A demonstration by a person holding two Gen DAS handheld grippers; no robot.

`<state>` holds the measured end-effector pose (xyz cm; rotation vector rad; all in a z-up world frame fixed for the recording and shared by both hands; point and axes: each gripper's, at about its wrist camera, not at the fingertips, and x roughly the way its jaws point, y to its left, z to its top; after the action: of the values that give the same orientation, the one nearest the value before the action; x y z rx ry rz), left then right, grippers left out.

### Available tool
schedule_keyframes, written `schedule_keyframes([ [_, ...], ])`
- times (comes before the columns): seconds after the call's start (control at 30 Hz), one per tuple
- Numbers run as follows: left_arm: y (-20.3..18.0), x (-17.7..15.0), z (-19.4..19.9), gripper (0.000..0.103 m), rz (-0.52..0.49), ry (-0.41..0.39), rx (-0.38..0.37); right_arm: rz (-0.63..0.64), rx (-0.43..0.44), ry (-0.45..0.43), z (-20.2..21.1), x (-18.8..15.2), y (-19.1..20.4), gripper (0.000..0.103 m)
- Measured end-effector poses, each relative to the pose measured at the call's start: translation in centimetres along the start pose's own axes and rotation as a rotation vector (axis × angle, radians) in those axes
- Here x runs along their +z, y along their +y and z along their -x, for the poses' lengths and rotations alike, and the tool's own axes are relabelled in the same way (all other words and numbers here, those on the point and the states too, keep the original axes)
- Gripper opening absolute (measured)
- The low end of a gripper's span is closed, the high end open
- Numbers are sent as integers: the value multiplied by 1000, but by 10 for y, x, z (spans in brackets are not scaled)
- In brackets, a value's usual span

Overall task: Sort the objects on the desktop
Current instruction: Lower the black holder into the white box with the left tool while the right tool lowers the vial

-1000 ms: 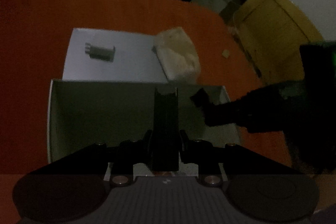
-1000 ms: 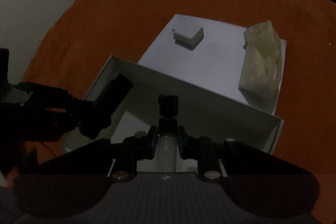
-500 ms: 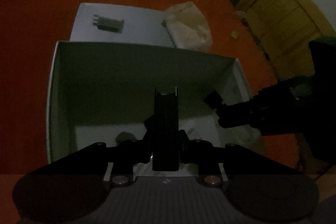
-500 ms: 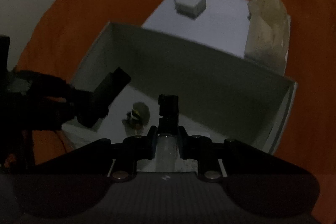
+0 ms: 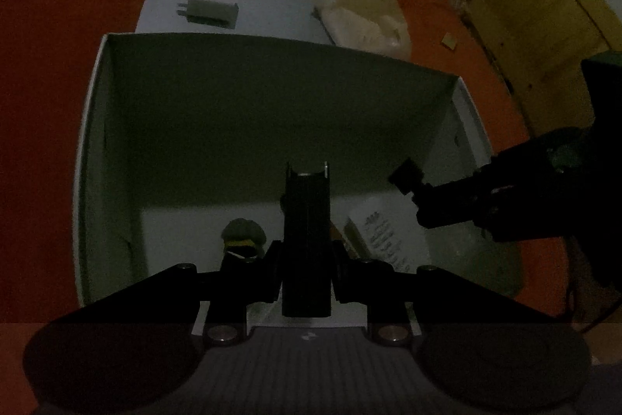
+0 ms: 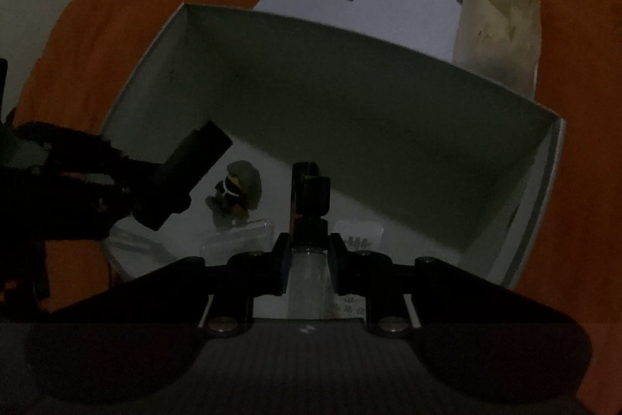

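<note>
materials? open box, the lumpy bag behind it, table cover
Open box: looks like matte white cardboard, with thin flat walls and sharp folded corners. Lumpy bag: probably thin translucent plastic film, crinkled, pale contents showing through; the dim light leaves it open. Table cover: orange, matte, likely fabric; no glare, and faint wrinkles.

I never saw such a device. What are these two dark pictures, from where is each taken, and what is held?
A person holds a two-finger gripper in each hand; each picture comes from a camera on one gripper, looking along its fingers. The left gripper is shut on a dark block, too dark to name. The right gripper is shut on a small bottle with a black cap. Both hang over a white box on an orange cloth. Inside lie a toy and a printed card. Behind it, a white plug and a crumpled bag rest on a white sheet.
</note>
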<state>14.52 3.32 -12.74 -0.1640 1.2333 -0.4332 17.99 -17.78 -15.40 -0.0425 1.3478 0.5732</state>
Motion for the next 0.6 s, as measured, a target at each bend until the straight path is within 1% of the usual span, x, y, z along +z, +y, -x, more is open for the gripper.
schedule_keyframes([
  [0.27,2,-2,-3,21,10,7,1,2,-13,28,-10,-9,0,22],
  [0.6,8,-7,-13,21,14,23,31,4,-30,58,-25,-15,3,22],
])
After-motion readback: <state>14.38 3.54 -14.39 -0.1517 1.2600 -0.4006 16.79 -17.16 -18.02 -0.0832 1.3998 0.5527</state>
